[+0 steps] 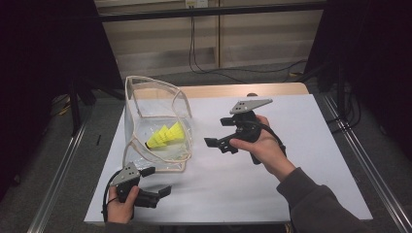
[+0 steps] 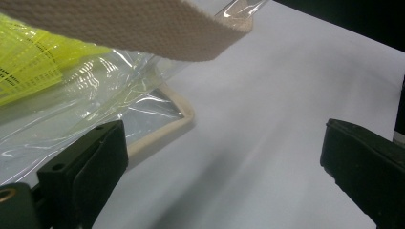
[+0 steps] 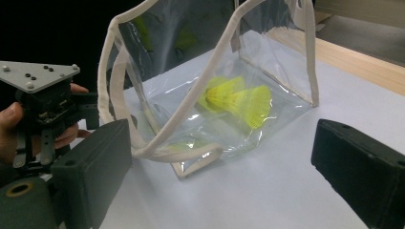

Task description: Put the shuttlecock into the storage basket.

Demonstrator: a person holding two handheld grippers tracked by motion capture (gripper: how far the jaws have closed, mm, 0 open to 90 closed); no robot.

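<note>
A white sheet [image 1: 272, 160] covers the table, with a strip of bare pale wood [image 1: 228, 90] showing along its far edge; metal rails run down both sides, grey floor lies beyond, and black cables trail across the floor toward a light wall at the back, while the room to either side is dark. On the left half of the sheet stands a clear plastic bag [image 1: 145, 126] edged with cream webbing, its mouth held open and its handles arching up. Inside it, on the bottom, lie yellow shuttlecocks [image 1: 166, 136] nested together on their sides. The left gripper [image 1: 158, 180] is held low at the near left corner of the sheet, just beside the bag's near edge, its jaws spread apart and holding nothing; in the left gripper view the bag's cream strap [image 2: 143, 24] passes close overhead and the bag's corner lies by one jaw. The right gripper [image 1: 217, 132] hovers above the middle of the sheet, near the bag's right side but apart from it, aimed at the bag, its jaws likewise wide apart and empty.
</note>
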